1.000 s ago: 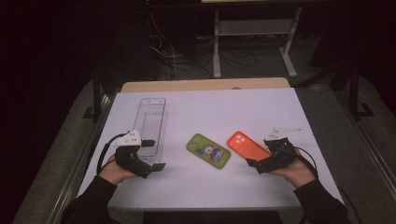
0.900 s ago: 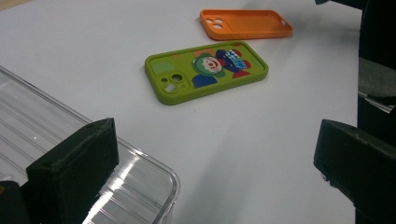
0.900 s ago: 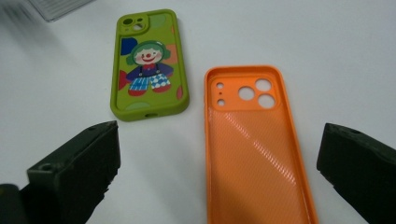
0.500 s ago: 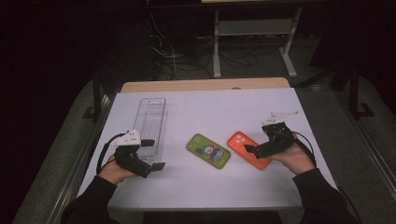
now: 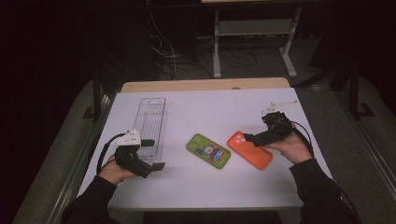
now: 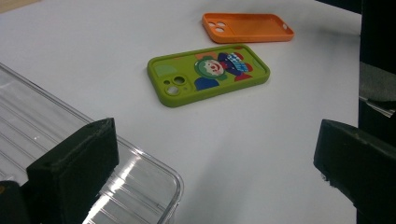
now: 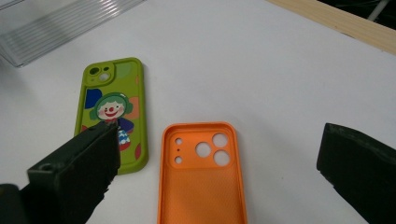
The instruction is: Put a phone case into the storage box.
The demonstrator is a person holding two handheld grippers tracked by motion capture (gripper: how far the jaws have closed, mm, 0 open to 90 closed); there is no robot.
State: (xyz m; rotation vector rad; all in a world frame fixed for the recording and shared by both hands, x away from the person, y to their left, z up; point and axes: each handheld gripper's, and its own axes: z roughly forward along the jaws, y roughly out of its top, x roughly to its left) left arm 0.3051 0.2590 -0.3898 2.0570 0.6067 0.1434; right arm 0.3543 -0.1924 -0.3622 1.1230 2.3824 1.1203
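While the white table (image 5: 196,186) lies lit against a dark room, we see three things on it: a clear ribbed plastic tray (image 5: 152,126) at the left, a green phone case (image 5: 208,150) printed with a clown in the middle, and an orange phone case (image 5: 250,149) just beside it, hollow side up. Our left gripper (image 5: 154,154) hangs at the tray's near end, jaws spread wide and holding nothing. Our right gripper (image 5: 252,138) hovers above the orange case's camera end, jaws likewise spread and empty, with nothing between them and the case.
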